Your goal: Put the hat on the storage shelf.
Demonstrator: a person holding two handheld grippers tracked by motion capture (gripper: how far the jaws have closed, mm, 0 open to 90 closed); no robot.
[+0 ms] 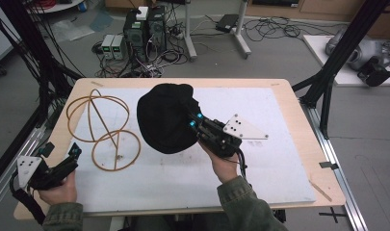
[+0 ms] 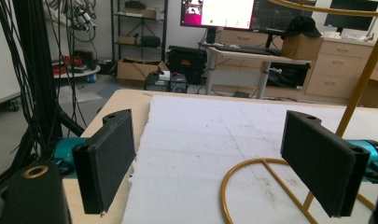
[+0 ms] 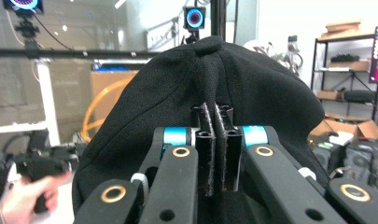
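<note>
A black cloth cap (image 1: 163, 120) hangs tilted above the white board, pinched at its edge by my right gripper (image 1: 194, 121), which is shut on it. In the right gripper view the jaws (image 3: 216, 122) stand pressed together on a fold of the cap (image 3: 261, 88). A gold wire stand (image 1: 106, 130) of rings and rods lies on the board at the left. Near the table's front left corner my left gripper (image 1: 62, 150) is open, with nothing between its pads. Beyond the open left gripper (image 2: 212, 161), the left gripper view shows the stand's ring (image 2: 245, 167).
A white board (image 1: 265, 159) covers most of the wooden table (image 1: 298, 110). Black frame posts (image 1: 334, 62) rise at both sides of the table. Computers (image 1: 144, 29) and tangled cables sit on the floor behind. A hand with the left gripper (image 3: 37, 172) shows in the right gripper view.
</note>
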